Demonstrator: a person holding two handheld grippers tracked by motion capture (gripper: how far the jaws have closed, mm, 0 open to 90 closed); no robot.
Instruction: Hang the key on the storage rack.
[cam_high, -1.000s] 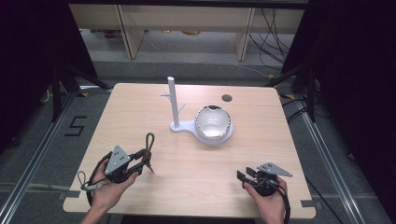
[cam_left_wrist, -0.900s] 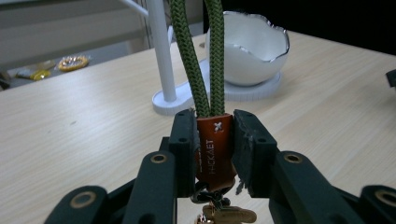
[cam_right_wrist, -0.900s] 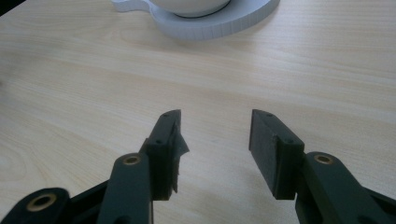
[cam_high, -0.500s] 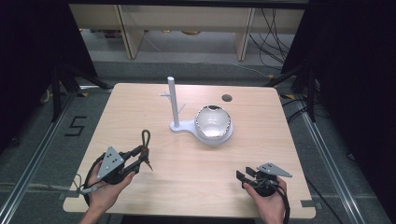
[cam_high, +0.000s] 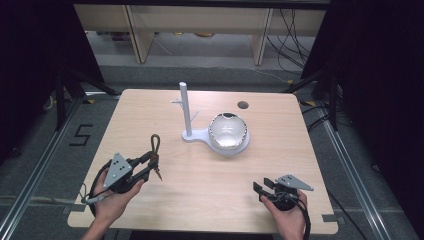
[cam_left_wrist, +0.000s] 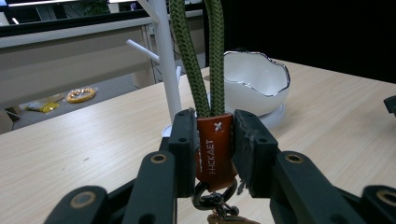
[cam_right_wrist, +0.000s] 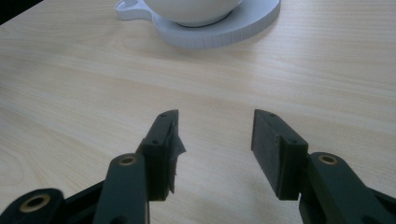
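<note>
Green cord keychain (cam_left_wrist: 205, 60), clamped at its orange tab in the left gripper (cam_high: 145, 167), has drifted toward the person, away from the white stand (cam_high: 186, 111); right gripper (cam_right_wrist: 215, 144) rests agape.

Grey floor (cam_high: 60, 150), wooden shelving (cam_high: 200, 30) behind, dark surroundings

A: The high view looks forward and down on the whole table (cam_high: 200, 200). The 2 gripper views?

B: Both sit low, near the tabletop, facing far. Left faces the white stand (cam_left_wrist: 164, 60) and bowl (cam_left_wrist: 254, 81); right shows that stand's base (cam_right_wrist: 219, 29) close.
</note>
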